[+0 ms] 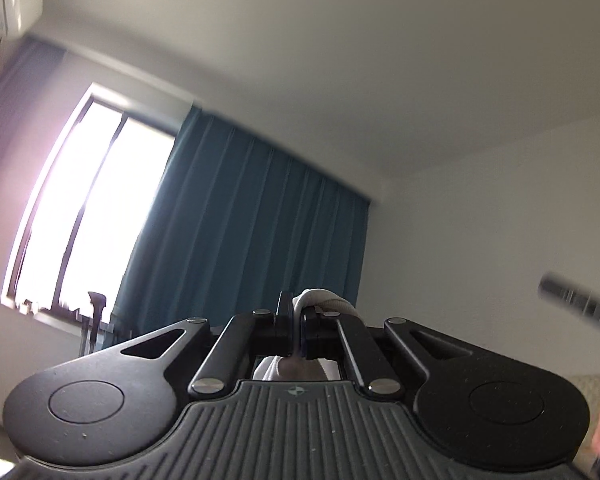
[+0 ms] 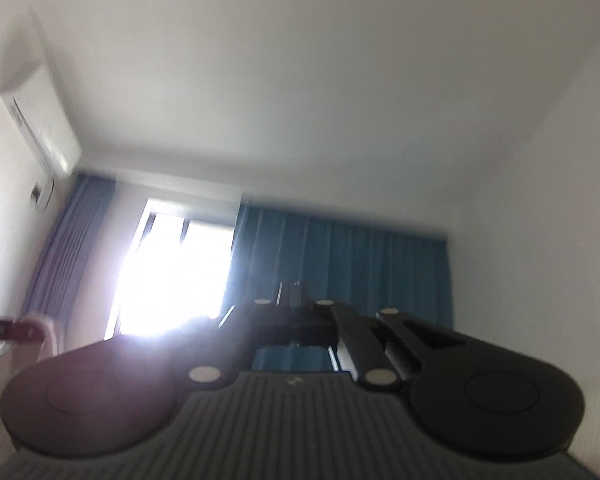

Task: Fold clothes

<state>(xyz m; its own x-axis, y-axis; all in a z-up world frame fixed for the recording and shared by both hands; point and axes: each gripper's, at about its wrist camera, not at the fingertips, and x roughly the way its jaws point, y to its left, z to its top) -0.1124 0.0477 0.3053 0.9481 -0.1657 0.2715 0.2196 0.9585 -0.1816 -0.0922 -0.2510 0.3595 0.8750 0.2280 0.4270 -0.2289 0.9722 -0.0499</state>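
A fold of white knitted cloth [image 1: 320, 300] is pinched between the closed fingers of the black left gripper [image 1: 298, 320], raised before the far teal pleated curtain [image 1: 252, 216]. The black right gripper [image 2: 296, 300] is seen fully closed, with nothing visible between its fingers, tilted toward the white ceiling [image 2: 320, 60].

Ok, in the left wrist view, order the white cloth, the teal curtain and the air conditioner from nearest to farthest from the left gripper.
1. White cloth: pinched in the left gripper, bunched just right of its tips.
2. Teal curtain: straight ahead, behind the tips, beside the window.
3. Air conditioner: high on the wall, top left corner.
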